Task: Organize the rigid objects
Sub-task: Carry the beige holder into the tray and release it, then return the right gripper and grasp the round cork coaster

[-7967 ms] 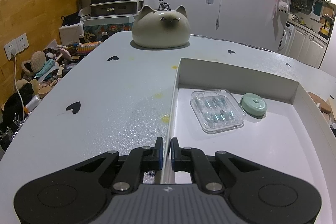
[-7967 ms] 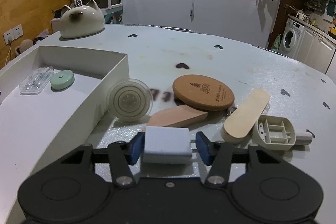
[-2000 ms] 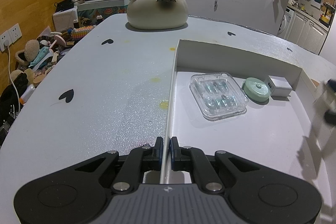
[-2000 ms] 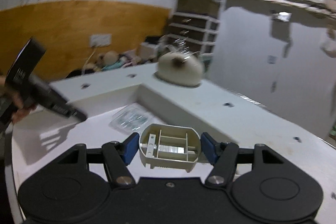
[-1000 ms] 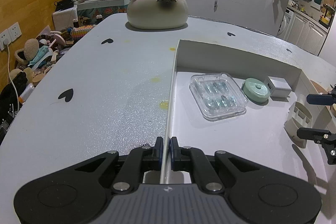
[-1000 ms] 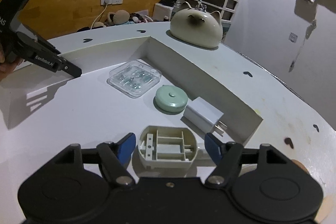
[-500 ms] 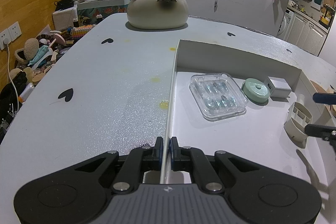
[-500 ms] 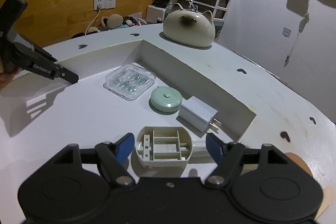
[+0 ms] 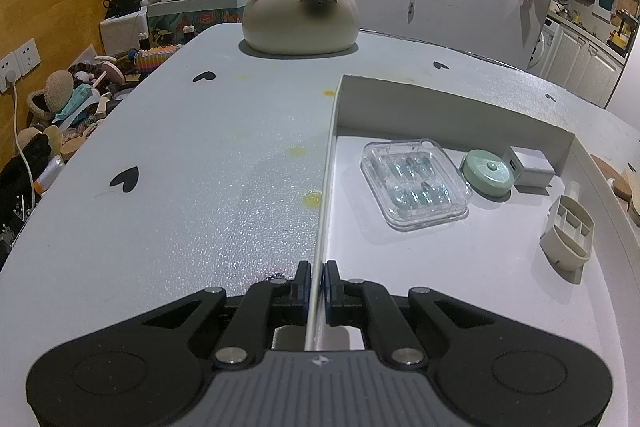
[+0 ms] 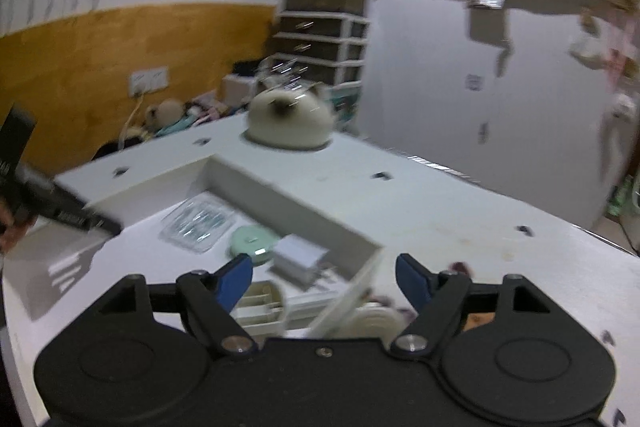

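Observation:
A shallow white box point(image 9: 448, 107) lies on the table. Inside it are a clear plastic case point(image 9: 414, 183), a round green tin point(image 9: 486, 173), a white charger point(image 9: 532, 167) and a beige compartment part point(image 9: 568, 233) near the right wall. My left gripper point(image 9: 316, 279) is shut on the box's left wall point(image 9: 326, 187). In the blurred right wrist view my right gripper point(image 10: 324, 277) hangs above the box's right wall point(image 10: 344, 301), its jaws opening with nothing between them. The beige part point(image 10: 260, 301) lies below its left finger, the green tin point(image 10: 252, 241) and charger point(image 10: 298, 253) beyond.
A cat-shaped ceramic jar point(image 9: 300, 15) stands at the table's far side. A cork disc point(image 9: 610, 177) lies outside the box on the right. A round ribbed white piece point(image 10: 376, 319) shows just outside the box wall. A hand holds the left gripper's body point(image 10: 40, 201).
My right gripper let go of the beige part, opened wider and pulled up and back out of the left wrist view. The part now rests in the box. The left gripper has not moved.

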